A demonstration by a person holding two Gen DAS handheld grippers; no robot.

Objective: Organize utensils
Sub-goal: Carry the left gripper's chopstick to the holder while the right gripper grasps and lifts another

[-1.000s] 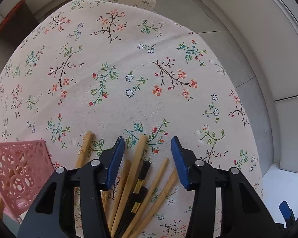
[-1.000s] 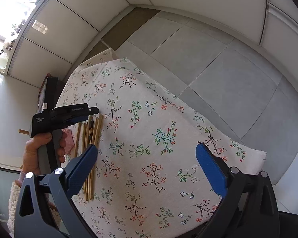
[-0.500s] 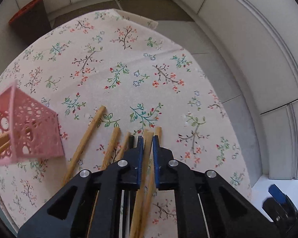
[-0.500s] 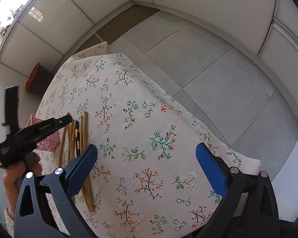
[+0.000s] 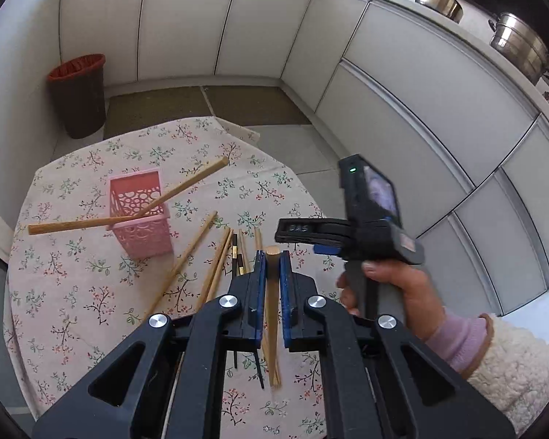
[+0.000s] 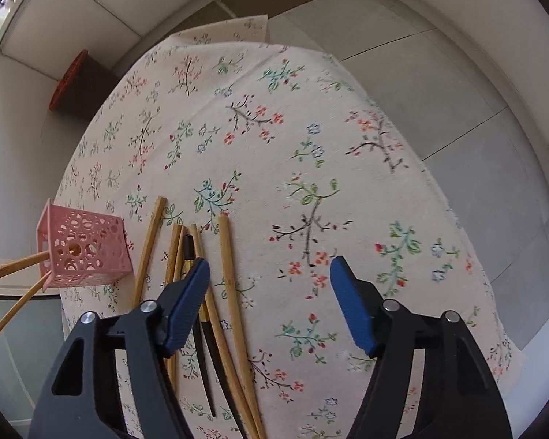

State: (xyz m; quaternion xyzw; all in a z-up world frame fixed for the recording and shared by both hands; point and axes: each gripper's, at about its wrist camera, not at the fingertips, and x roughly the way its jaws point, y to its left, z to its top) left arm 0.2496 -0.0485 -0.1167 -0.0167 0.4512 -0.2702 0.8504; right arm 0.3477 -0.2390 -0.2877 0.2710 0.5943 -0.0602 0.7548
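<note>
White kitchen cabinets ring a floral tablecloth (image 5: 91,292) where the left gripper (image 5: 271,274), jaws clamped on one wooden chopstick (image 5: 272,292) lying along its fingers, hovers with the pink holder (image 5: 139,216) far-left, while the right gripper (image 6: 267,303) gapes empty over the loose chopsticks (image 6: 201,292)

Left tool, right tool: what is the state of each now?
Left tool: closed on a chopstick.
Right tool: open, holding nothing.
</note>
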